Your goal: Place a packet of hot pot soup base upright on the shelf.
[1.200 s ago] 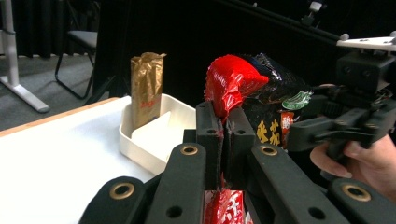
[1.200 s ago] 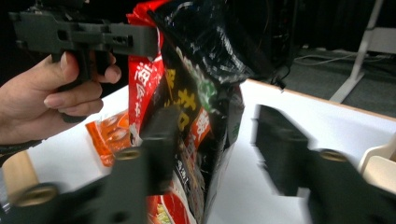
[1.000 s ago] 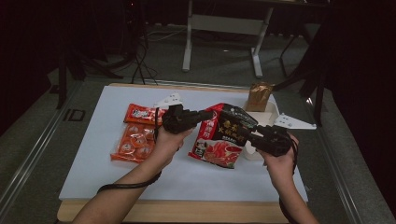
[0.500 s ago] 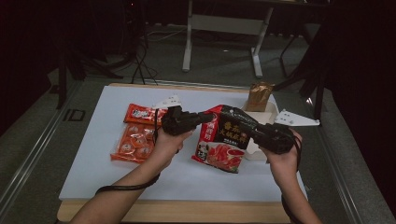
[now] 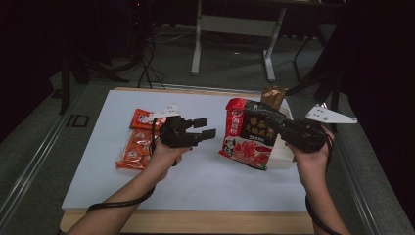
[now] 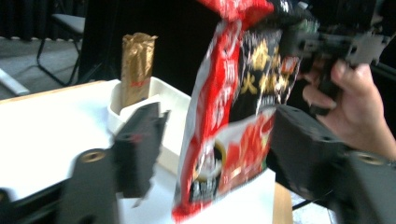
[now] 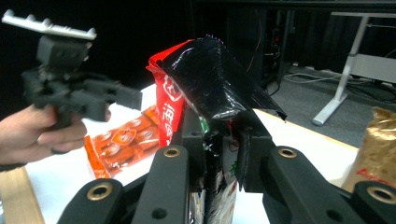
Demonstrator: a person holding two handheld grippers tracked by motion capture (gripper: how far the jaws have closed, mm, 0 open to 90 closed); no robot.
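**Bag pinched by one edge, with a tub and a gold pouch close behind**

The surface [image 5: 205, 171] is wide and white, and most of its bare room lies below and between the two grippers, toward the person; that is the safest stretch for any swing. Its far edge runs just behind the right gripper, and its right edge is close outside that hand, so a drift outward there could carry the load past the rim.

The red and black bag [image 5: 250, 133] is the task's likely thing. It hangs upright from the right gripper [image 5: 286, 131], whose jaws are pressed onto the bag's side edge, its lower corner at or just above the surface. The hold is on thin film only, so I judge that a quick turn could let the bag slip or tear, and its loose bottom could drag.

Just behind the bag sits a white tub [image 5: 281, 154] with a gold pouch [image 5: 272, 98] standing in it. A push away from the person could knock the pouch over or shove the tub.

The left gripper [image 5: 201, 132] is spread, holds nothing, and points at the bag across a small gap. Closing too early would catch only air or crumple the film.

Beside the left hand lie two orange snack packs [image 5: 137, 144], near enough for a forearm sweep to shift them.
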